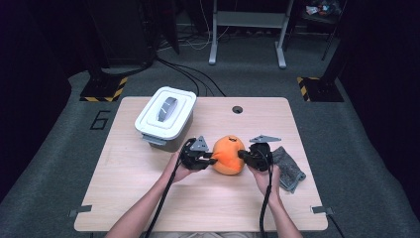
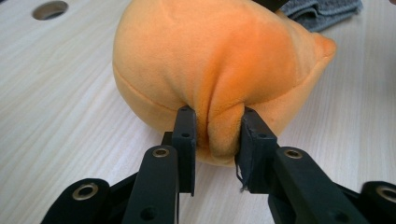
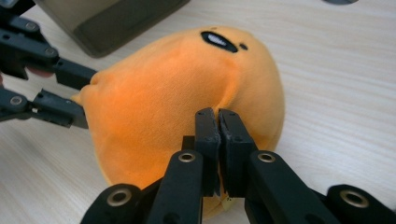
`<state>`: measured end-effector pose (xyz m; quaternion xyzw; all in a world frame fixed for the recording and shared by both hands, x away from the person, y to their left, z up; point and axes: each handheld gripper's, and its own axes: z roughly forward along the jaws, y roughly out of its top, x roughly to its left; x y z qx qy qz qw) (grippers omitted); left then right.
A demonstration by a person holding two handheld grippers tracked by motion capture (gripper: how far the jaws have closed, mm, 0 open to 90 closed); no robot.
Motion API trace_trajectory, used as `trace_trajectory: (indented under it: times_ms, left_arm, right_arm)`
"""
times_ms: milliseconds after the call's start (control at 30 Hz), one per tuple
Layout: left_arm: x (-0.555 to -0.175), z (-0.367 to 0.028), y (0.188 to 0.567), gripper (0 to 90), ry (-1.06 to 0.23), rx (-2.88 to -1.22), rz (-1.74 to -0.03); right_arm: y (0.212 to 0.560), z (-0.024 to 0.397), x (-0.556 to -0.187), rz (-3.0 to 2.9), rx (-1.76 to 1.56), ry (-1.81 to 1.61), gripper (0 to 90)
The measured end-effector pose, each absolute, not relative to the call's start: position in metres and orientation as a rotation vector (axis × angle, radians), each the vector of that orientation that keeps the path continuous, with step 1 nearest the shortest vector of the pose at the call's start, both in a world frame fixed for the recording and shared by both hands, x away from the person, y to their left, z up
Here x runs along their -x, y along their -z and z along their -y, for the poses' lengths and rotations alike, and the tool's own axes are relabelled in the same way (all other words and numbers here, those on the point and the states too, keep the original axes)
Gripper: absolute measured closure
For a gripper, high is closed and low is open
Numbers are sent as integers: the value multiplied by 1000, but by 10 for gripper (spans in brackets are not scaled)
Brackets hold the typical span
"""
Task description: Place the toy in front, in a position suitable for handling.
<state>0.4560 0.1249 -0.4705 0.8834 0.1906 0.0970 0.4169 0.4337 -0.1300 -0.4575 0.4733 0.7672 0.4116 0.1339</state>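
Item 1, nearest: left gripper, jaws narrow, pinching a thick fold of orange plush at the toy's left side; the fold bulges between the pads.

Item 2: right gripper, jaws all but meeting, nipping what looks like a thin bit of fabric at the toy's right side; how much cloth sits between the pads cannot be told.

Item 3: orange plush toy, rounded, soft, a dark embroidered mark on its top; held between the two grippers at mid-table, its underside on or just above the table.

Item 4: grey cloth, crumpled, just right of the right gripper.

Item 5, farther: white lidded box, closed, behind and left of the toy, near it.

Item 6, farthest: round hole in the tabletop.

Risk note: the right pinch appears shallow; if the hands pull apart or lift unevenly, the fabric could slip free and the toy swing from the left grip or drop. A leftward swing could knock the box.
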Motion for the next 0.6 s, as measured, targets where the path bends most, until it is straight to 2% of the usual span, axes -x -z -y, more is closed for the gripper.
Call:
trace_trajectory:
  times_ms: [167,233,267,300,367,467,533,600]
  left_arm:
    - [-458,-130,475,657,-244,-2197,-550]
    - [-458,-133,476,556,-242,-2178,-603]
    - [-457,-133,477,539,-246,-2150,-621]
    - [-454,-134,479,562,-257,-2131,-621]
    - [-448,-132,481,680,-292,-2127,-602]
    - [-448,-131,482,739,-305,-2121,-581]
    - [-449,-132,482,759,-297,-2121,-574]
    - [-449,-133,482,766,-299,-2130,-567]
  right_arm:
    - [464,127,-434,-2228,-1389,-1232,843]
    - [466,125,-433,-2220,-1380,-1221,835]
    - [467,124,-432,-2222,-1384,-1226,831]
    - [467,125,-432,-2212,-1391,-1236,827]
    - [468,127,-433,-2218,-1389,-1250,812]
    - [467,128,-433,-2221,-1389,-1250,762]
    - [465,132,-434,-2221,-1370,-1255,696]
    - [461,137,-435,-2223,-1345,-1274,566]
